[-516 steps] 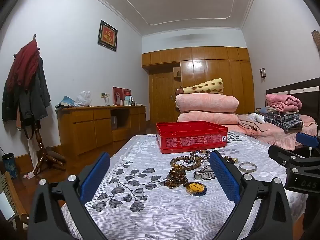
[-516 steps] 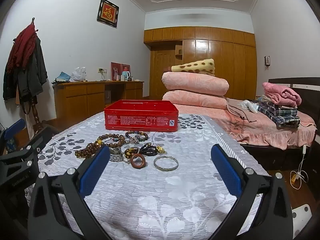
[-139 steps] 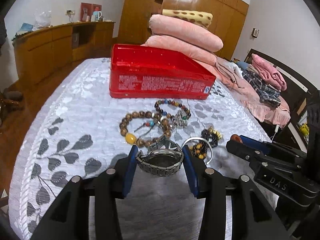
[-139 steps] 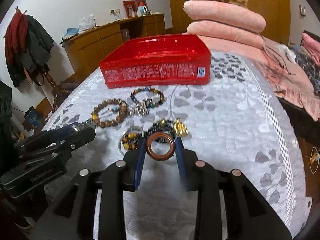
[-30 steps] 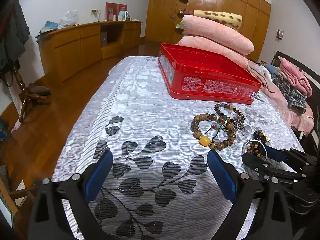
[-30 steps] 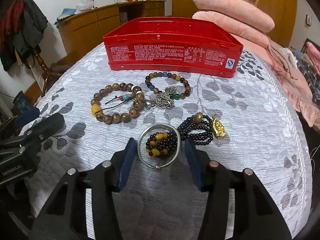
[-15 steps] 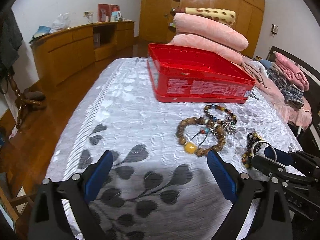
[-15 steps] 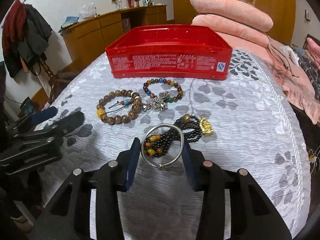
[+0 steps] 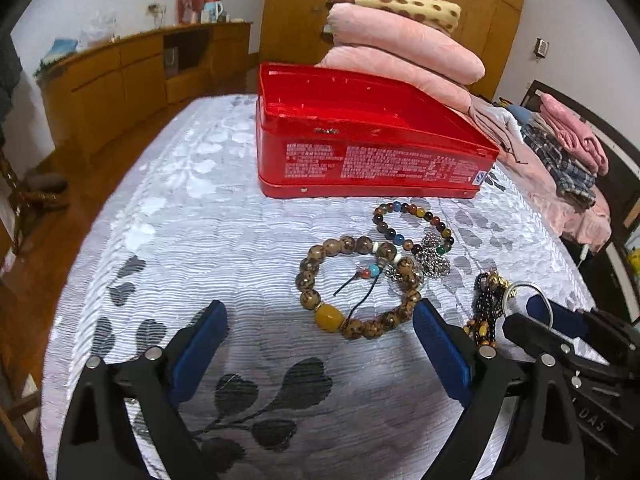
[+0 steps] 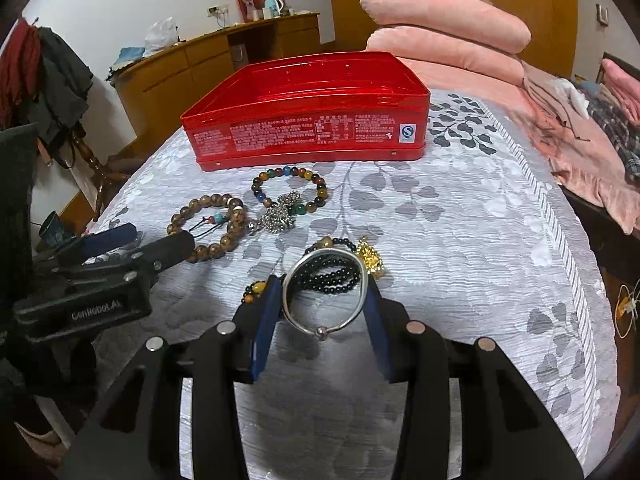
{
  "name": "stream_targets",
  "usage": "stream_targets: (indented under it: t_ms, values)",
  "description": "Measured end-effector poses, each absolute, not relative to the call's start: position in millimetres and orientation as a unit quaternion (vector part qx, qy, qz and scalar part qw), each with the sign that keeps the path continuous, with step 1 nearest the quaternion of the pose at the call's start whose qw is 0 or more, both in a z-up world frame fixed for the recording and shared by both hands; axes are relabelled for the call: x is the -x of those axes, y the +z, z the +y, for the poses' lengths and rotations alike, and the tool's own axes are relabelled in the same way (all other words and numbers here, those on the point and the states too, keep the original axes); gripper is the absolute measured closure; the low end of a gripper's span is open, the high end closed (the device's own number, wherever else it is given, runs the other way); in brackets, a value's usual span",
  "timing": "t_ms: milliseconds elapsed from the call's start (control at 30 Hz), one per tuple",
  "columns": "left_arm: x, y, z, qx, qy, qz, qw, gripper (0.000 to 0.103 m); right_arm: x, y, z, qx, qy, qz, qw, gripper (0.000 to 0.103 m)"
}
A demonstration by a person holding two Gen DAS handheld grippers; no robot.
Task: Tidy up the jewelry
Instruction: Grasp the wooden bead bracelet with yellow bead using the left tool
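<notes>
You're pinching the silver bangle (image 10: 324,292) in your right gripper (image 10: 323,312), the red tin (image 10: 308,128) sitting at 12 o'clock past the bead bracelets, while your left gripper (image 9: 320,344) is hanging wide open.

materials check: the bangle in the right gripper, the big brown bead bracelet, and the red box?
Bangle, pinched in the right gripper: polished silver-toned metal, judging by the bright highlights and ball-tipped ends.
Brown bead bracelet: mottled, semi-gloss beads, likely wood or seed; the yellow bead looks like amber or resin.
Red box: probably painted tin, given its glossy sheen, rolled rim and printed label.
</notes>
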State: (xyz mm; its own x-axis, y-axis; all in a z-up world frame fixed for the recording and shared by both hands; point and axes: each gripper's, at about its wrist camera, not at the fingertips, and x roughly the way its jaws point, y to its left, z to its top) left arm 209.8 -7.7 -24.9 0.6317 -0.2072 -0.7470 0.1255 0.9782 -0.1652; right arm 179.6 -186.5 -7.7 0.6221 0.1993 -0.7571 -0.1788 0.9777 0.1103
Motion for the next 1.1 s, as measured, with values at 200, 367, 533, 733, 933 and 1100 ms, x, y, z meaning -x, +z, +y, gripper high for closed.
stream_targets:
  t_ms: [200, 367, 533, 733, 933, 1100]
  values:
    - [-220.6, -29.4, -5.2, 0.05, -0.076, 0.432, 0.897, 0.044, -183.9, -9.8, -190.1, -0.019, 0.106, 0.423, 0.899, 0.063]
    - [-218.6, -28.0, 5.0, 0.065, -0.071, 0.428, 0.899, 0.081, -184.0, -11.6, -191.0, -0.023, 0.106, 0.425, 0.899, 0.063]
    - [-213.3, -26.1, 13.1, 0.086, -0.089, 0.424, 0.897, 0.089, -184.2, -11.5, -191.1, -0.023, 0.106, 0.425, 0.899, 0.063]
    - [-217.6, -28.9, 9.5, 0.078, -0.092, 0.435, 0.892, 0.081, -184.4, -11.6, -191.4, -0.023, 0.106, 0.425, 0.899, 0.063]
    - [-221.9, -28.6, -12.3, 0.035, -0.098, 0.435, 0.894, 0.06, -184.5, -12.6, -190.9, -0.024, 0.108, 0.427, 0.898, 0.063]
    - [-222.0, -28.8, 3.0, 0.068, -0.085, 0.432, 0.895, 0.092, -182.4, -10.4, -191.2, -0.026, 0.109, 0.423, 0.899, 0.063]
